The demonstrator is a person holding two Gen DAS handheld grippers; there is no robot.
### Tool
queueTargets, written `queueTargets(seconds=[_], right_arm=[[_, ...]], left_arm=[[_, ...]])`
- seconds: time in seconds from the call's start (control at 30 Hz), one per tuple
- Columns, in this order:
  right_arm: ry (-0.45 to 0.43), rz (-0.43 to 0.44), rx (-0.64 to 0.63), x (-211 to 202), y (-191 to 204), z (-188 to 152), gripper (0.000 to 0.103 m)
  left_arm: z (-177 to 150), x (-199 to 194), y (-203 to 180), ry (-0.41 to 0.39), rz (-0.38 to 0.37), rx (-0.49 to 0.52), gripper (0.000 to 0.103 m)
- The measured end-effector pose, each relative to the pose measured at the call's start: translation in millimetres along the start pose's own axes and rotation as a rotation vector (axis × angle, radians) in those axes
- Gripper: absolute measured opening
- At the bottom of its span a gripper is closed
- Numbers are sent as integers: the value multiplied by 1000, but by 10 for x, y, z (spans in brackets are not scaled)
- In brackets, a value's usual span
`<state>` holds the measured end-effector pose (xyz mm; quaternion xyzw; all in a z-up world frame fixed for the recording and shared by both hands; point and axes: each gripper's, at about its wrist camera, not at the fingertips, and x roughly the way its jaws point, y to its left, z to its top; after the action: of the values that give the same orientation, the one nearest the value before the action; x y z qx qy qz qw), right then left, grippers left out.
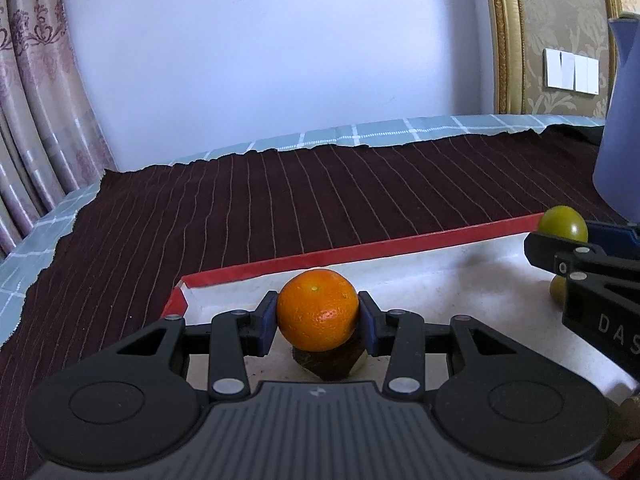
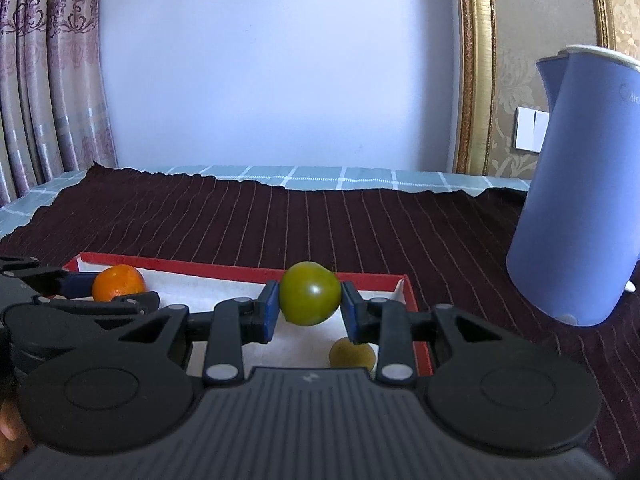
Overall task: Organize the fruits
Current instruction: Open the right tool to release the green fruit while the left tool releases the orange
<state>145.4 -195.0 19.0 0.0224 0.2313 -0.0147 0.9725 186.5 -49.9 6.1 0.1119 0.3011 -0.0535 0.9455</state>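
Left gripper [image 1: 318,316] around orange [image 1: 318,309] — red-rimmed tray [image 1: 400,242] beneath

Orange [image 1: 317,314]: dimpled, slightly glossy peel. Green fruit [image 2: 310,294]: smooth, shiny skin with a bright highlight. Small yellowish fruit [image 2: 352,354]: a duller, matt skin is seen. Left claw [image 1: 318,320] and right claw [image 2: 310,308]: matt black plastic, blue pads, silvery metal rivets; the body is ribbed. Tray [image 2: 240,273]: red rim, matt white lining, seemingly card. Dark cloth [image 1: 280,208]: ribbed weave, pale stripes. Blue jug [image 2: 580,200]: smooth, satin plastic. Gold frame [image 2: 474,80]: glossy, embossed.
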Motion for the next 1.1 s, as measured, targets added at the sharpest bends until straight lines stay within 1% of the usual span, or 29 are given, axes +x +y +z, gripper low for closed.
queueTargets(seconds=[0.3, 0.4, 0.57, 0.67, 0.77, 0.83, 0.9, 0.93, 0.97, 1.0, 1.07, 1.1], right_arm=[[6, 17, -4, 18, 19, -15, 31], [5, 16, -4, 15, 19, -17, 31], [-5, 1, 0, -24, -10, -6, 31], [-7, -5, 7, -55, -39, -3, 31], [1, -6, 7, -28, -39, -15, 31], [14, -11, -4, 3, -21, -25, 31], [15, -14, -9, 8, -11, -31, 37], [11, -17, -12, -4, -6, -31, 45], [3, -19, -15, -19, -3, -29, 49], [-1, -19, -15, -27, -1, -26, 49], [2, -17, -11, -27, -5, -26, 54], [4, -19, -13, -25, 0, -29, 55]], left_arm=[[-9, -7, 3, -9, 18, -3, 41], [-10, -16, 0, -10, 10, -9, 41], [-11, -118, -6, -52, -21, -8, 41], [-14, -152, -40, -70, -23, 4, 41], [-17, -108, -73, -59, -8, 14, 41], [-18, -74, -68, -42, -11, 12, 41], [-13, -47, -44, -29, -14, 1, 41], [-14, -42, -36, -26, -15, -2, 42], [-18, -51, -34, -33, -11, -3, 42], [-20, -62, -35, -43, 0, -2, 43], [-27, -90, -50, -61, 11, 5, 48], [-31, -101, -61, -66, 13, 9, 50]])
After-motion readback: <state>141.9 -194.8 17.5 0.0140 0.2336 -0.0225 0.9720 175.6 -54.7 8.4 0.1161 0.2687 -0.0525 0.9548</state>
